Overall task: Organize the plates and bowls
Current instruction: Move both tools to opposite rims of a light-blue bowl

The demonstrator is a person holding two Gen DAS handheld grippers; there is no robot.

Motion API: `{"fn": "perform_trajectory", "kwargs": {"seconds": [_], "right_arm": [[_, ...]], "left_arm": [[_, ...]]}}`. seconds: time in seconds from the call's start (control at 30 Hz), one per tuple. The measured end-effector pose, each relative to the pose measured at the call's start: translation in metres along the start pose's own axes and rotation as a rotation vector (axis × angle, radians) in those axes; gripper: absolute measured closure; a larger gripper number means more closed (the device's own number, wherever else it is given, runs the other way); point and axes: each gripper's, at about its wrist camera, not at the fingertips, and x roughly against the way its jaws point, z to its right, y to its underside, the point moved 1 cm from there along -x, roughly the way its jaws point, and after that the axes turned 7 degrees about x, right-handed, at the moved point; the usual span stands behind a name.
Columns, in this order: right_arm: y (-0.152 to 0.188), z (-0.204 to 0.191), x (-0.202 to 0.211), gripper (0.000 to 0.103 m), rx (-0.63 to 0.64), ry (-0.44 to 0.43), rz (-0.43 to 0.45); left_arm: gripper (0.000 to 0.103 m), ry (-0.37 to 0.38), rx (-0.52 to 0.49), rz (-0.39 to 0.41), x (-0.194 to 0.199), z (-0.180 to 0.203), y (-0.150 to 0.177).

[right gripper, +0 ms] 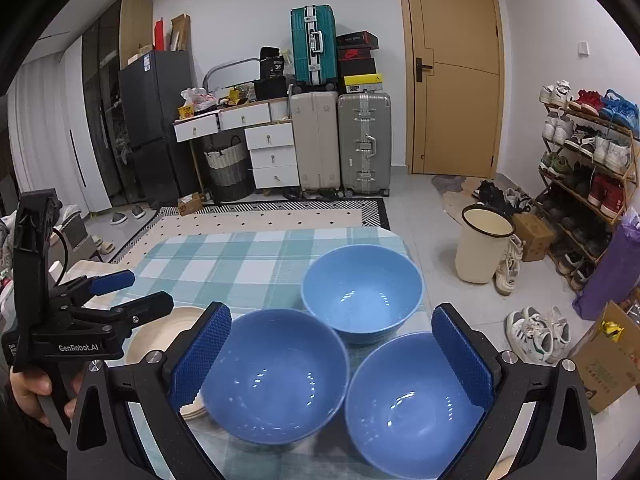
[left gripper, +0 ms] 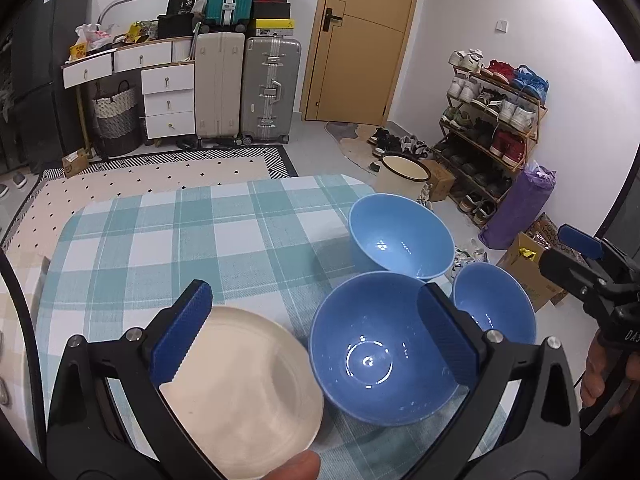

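Note:
Three blue bowls stand close together on the checked tablecloth: a far bowl, a near middle bowl and a near right bowl. A cream plate lies left of them; in the right wrist view it looks like the top of a small stack. My left gripper is open above the plate and the middle bowl. Open too, my right gripper hovers over the two near bowls and holds nothing.
The table's right edge runs just past the bowls; beyond it on the floor are a cream bucket, sneakers, a cardboard box and a shoe rack. Suitcases and drawers line the far wall.

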Motion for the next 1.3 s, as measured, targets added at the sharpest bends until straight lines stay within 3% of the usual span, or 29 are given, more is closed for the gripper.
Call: {"fn": "perform_trajectory", "kwargs": {"seconds": [0.63, 1.3], "right_arm": [[-0.026, 0.059, -0.060, 0.001, -0.057, -0.023, -0.041], [-0.017, 0.108, -0.130, 0.003, -0.125, -0.038, -0.152]], "left_arm": [[0.000, -0.003, -0.035, -0.058, -0.087, 0.029, -0.036], [0.001, -0.034, -0.021, -0.144, -0.172, 0.036, -0.045]]}}
